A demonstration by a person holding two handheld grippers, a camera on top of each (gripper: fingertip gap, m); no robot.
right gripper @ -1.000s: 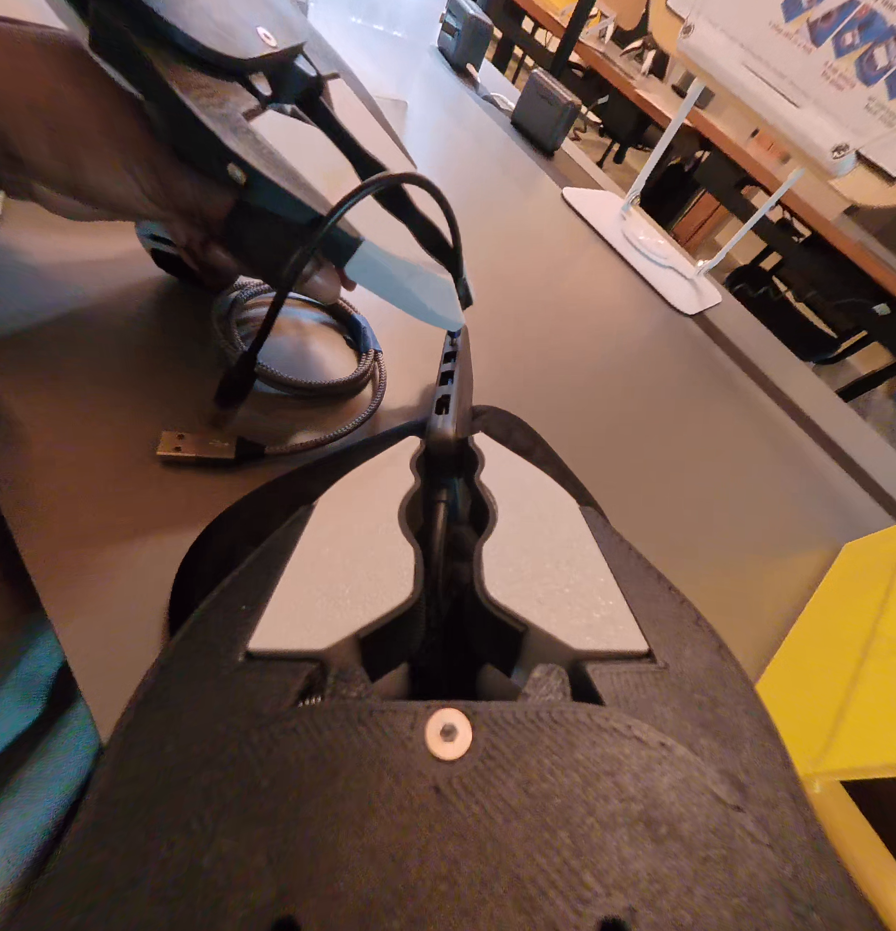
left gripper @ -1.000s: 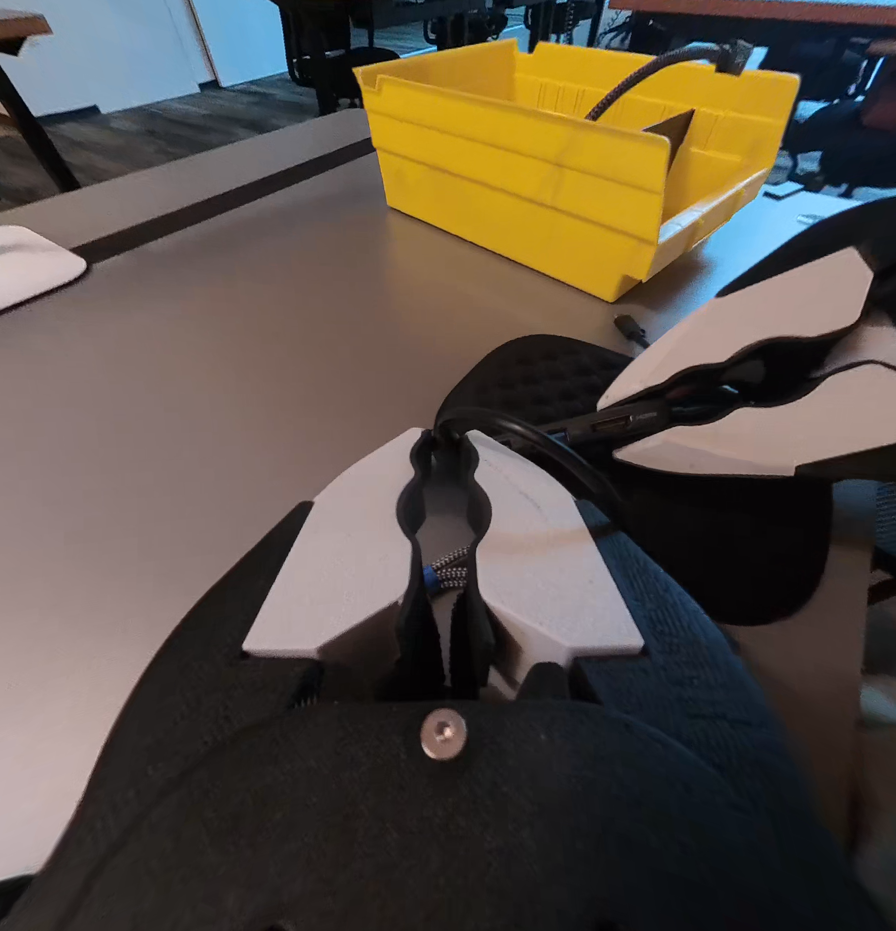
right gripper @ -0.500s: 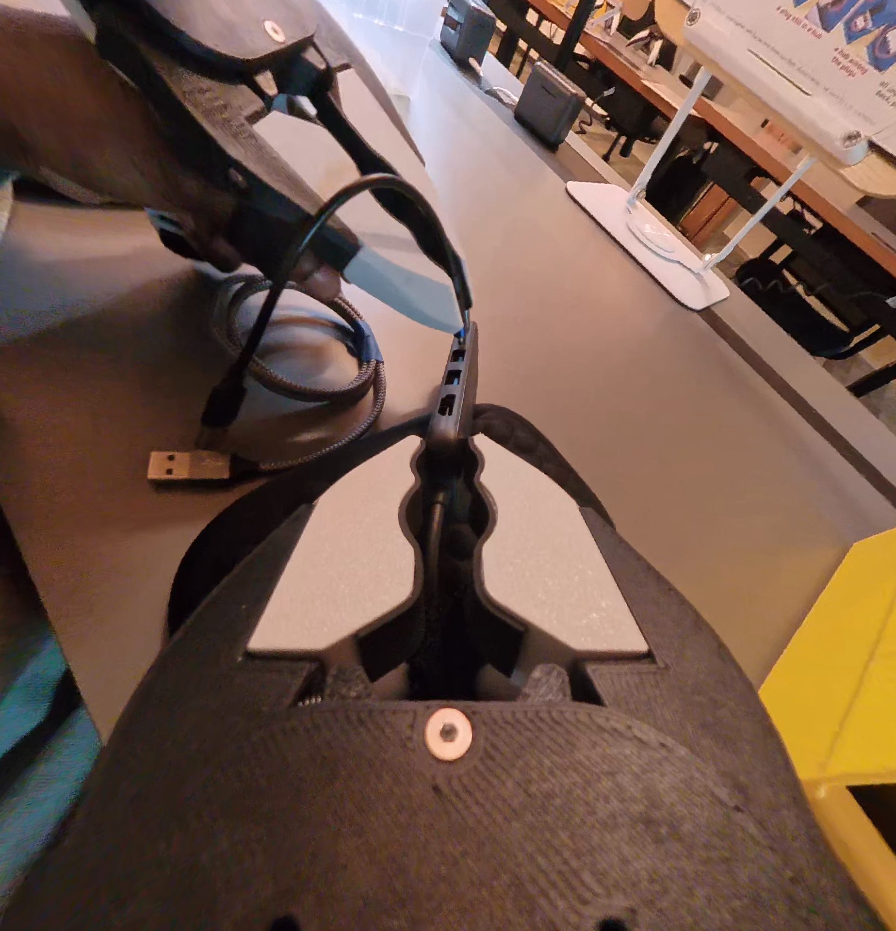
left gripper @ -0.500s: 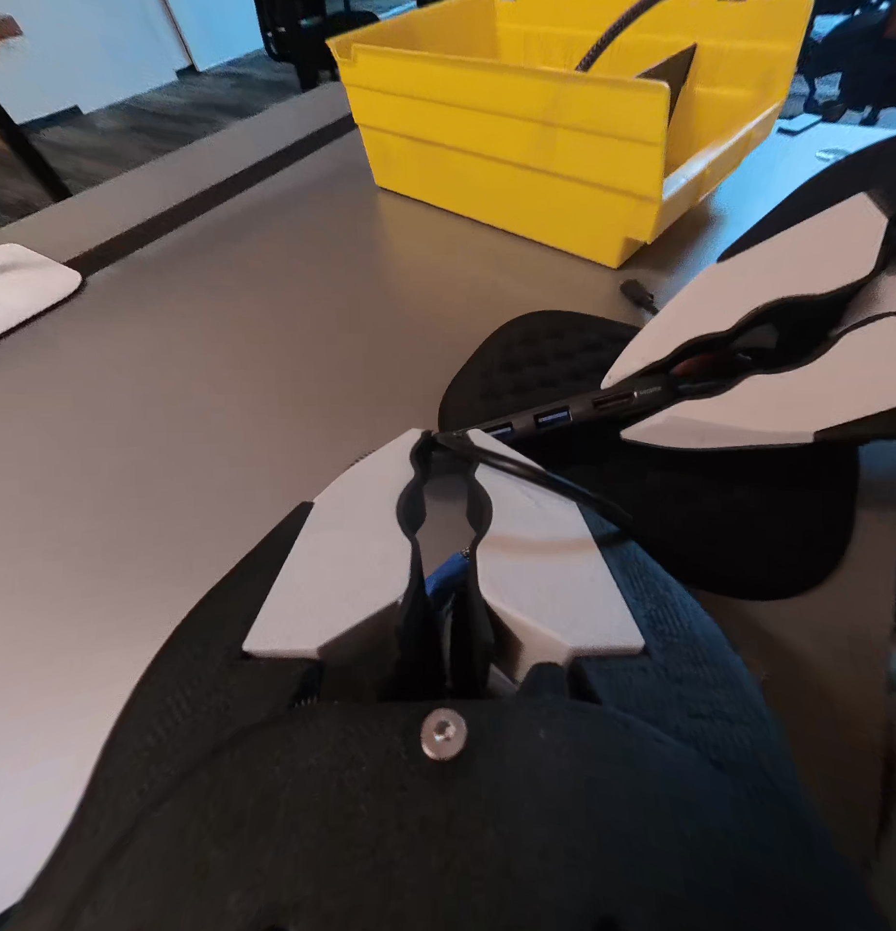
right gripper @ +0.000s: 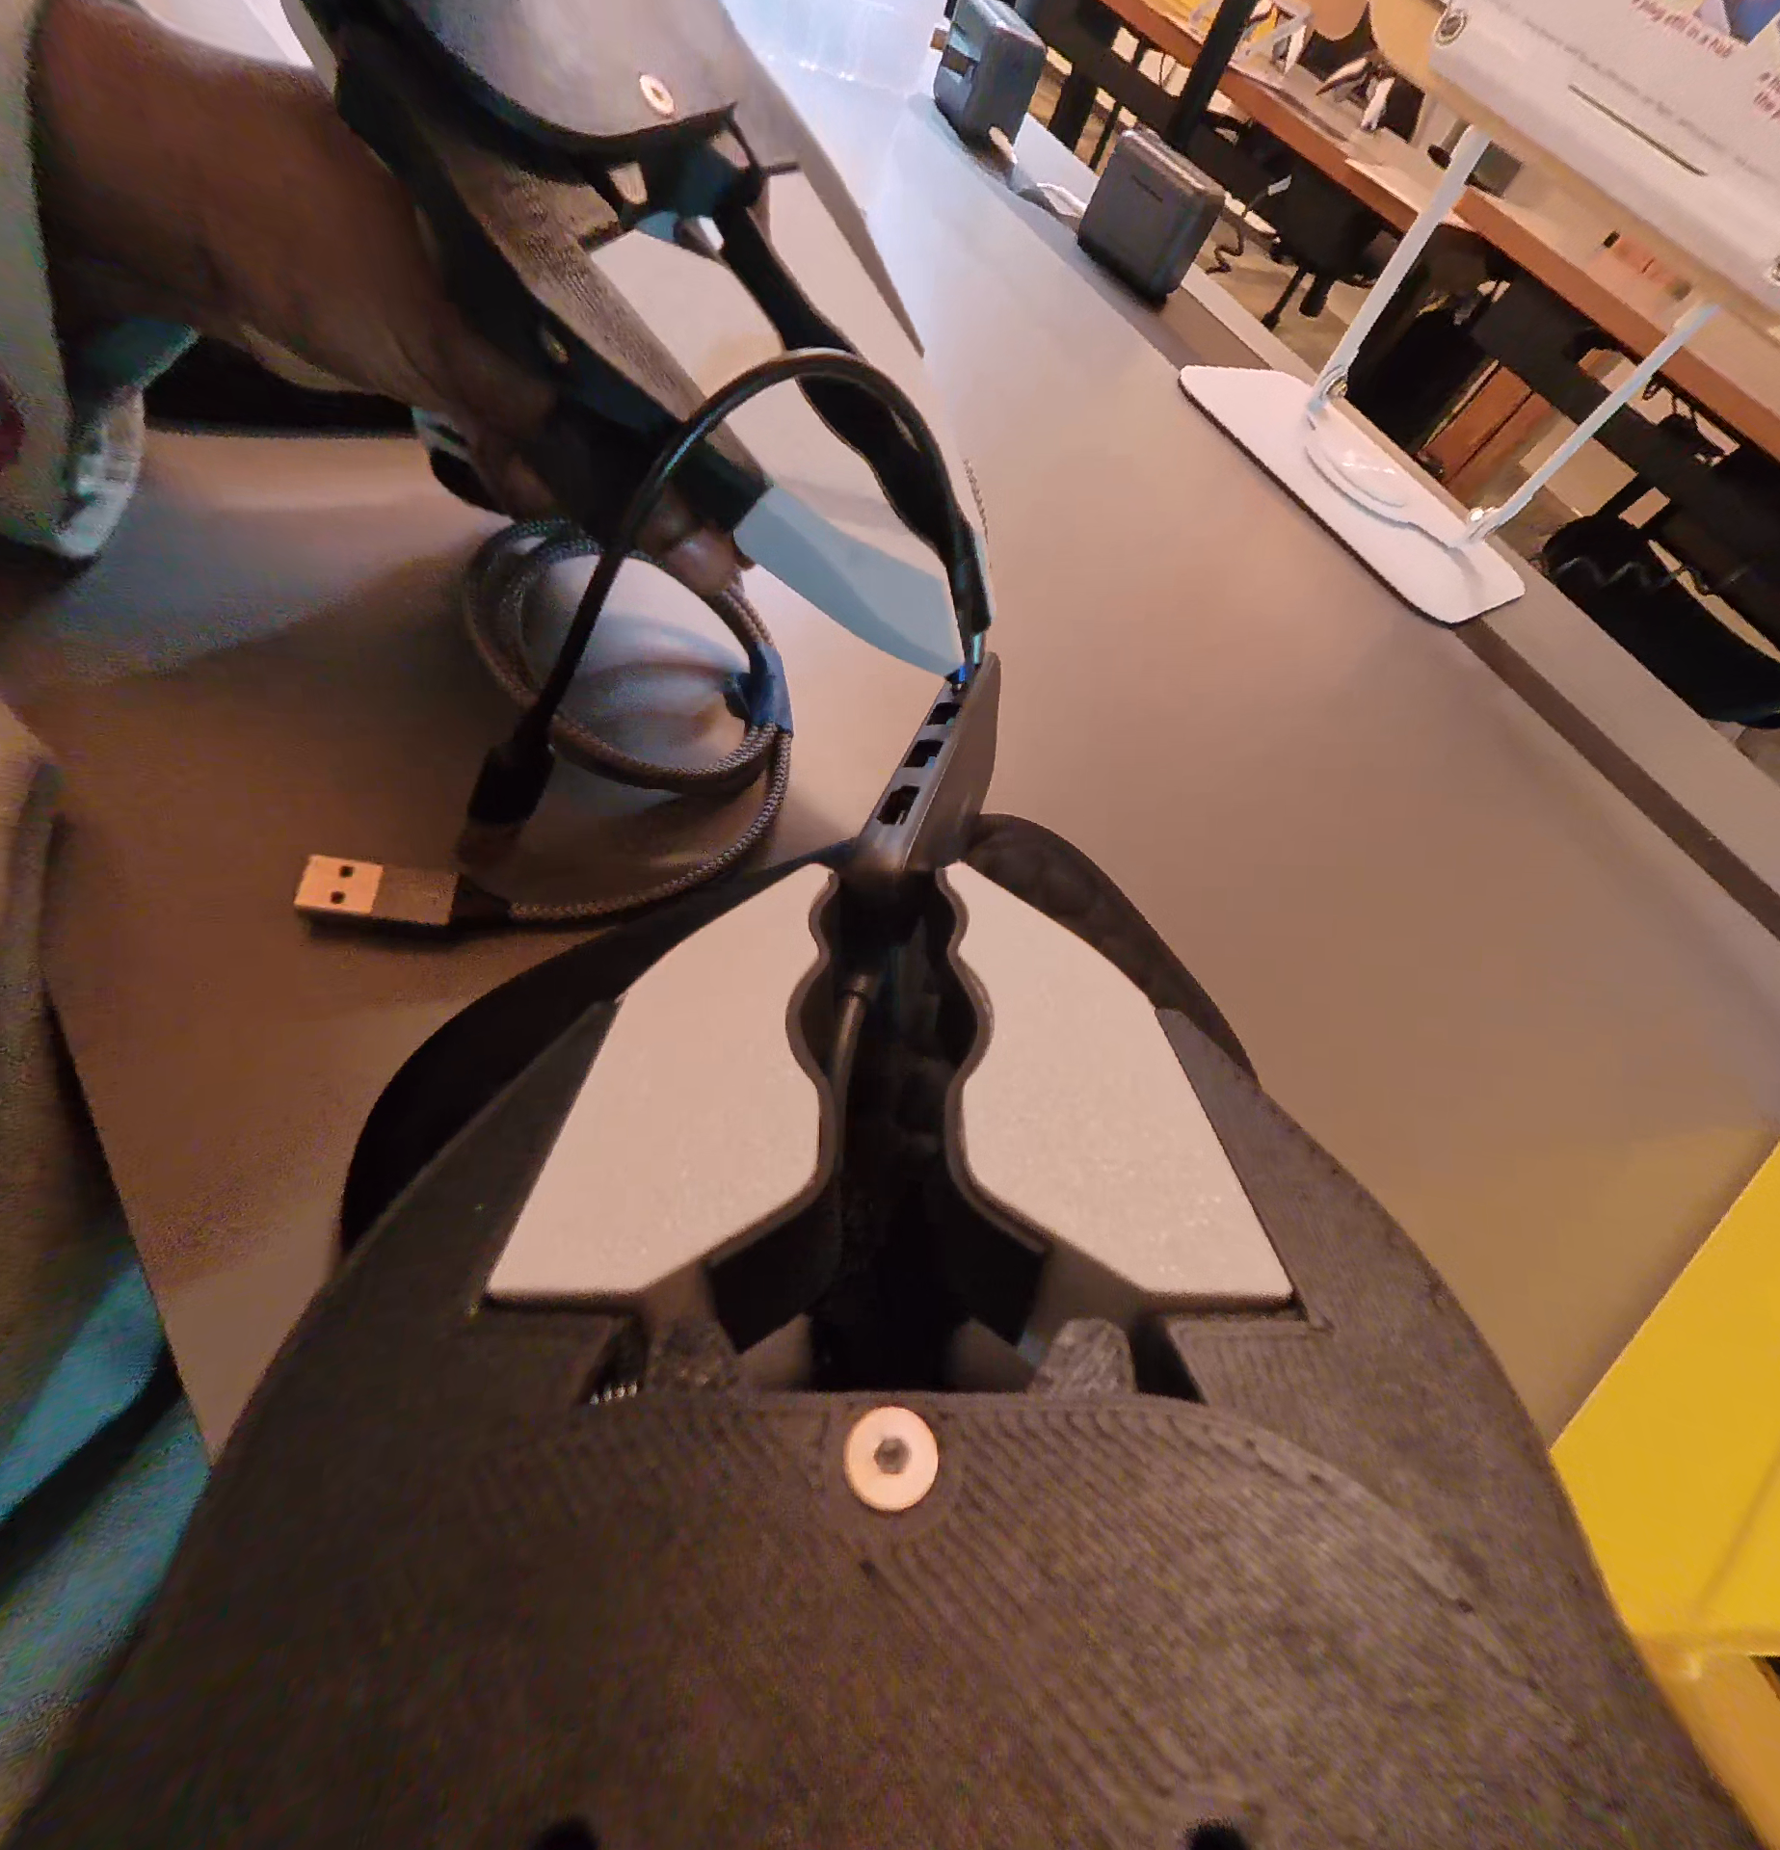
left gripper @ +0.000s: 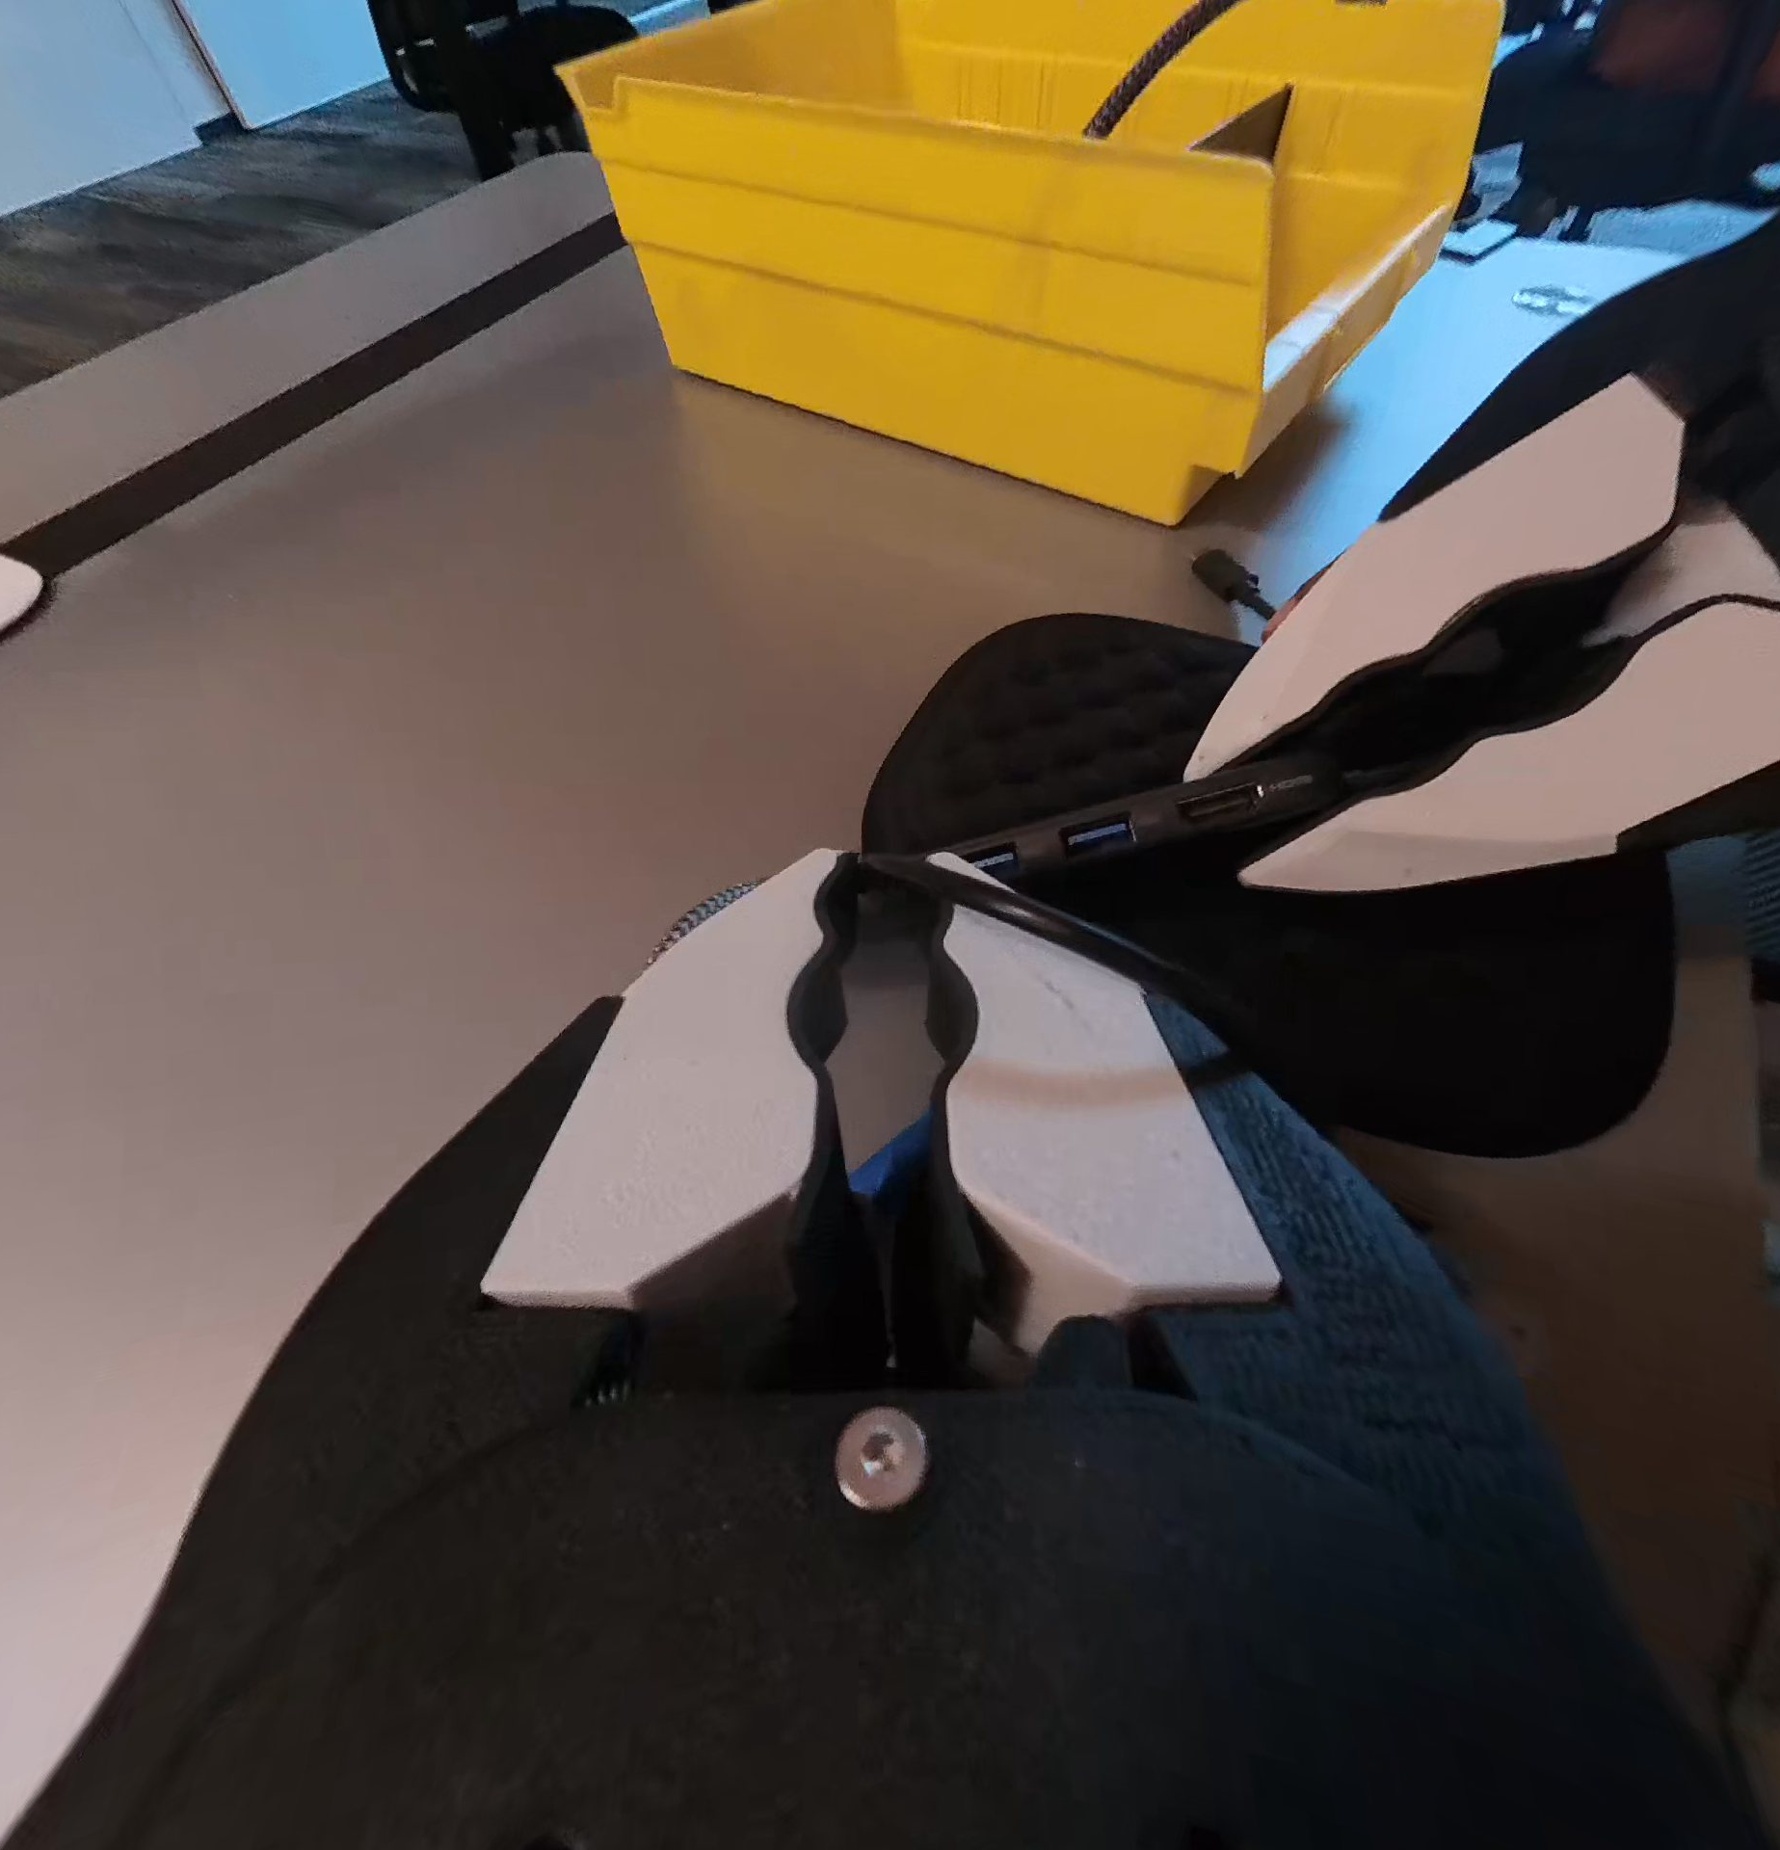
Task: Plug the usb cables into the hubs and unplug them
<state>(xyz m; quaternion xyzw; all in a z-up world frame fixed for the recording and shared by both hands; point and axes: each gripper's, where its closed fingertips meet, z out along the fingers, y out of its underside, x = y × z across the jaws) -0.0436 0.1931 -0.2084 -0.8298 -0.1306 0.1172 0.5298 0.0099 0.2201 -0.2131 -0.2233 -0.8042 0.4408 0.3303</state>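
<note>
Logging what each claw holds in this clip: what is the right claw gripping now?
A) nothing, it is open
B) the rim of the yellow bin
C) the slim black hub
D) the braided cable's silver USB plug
C: the right claw is closed on the black hub, whose row of ports sticks out past its tips toward the left claw.

We are in an open office or lab workspace, as the long grey desk [right gripper: 1366,801], the wooden tables [right gripper: 1566,260] behind it, a white stand [right gripper: 1366,471], dark office chairs [left gripper: 1646,110] and a yellow parts bin [left gripper: 966,260] show.
</note>
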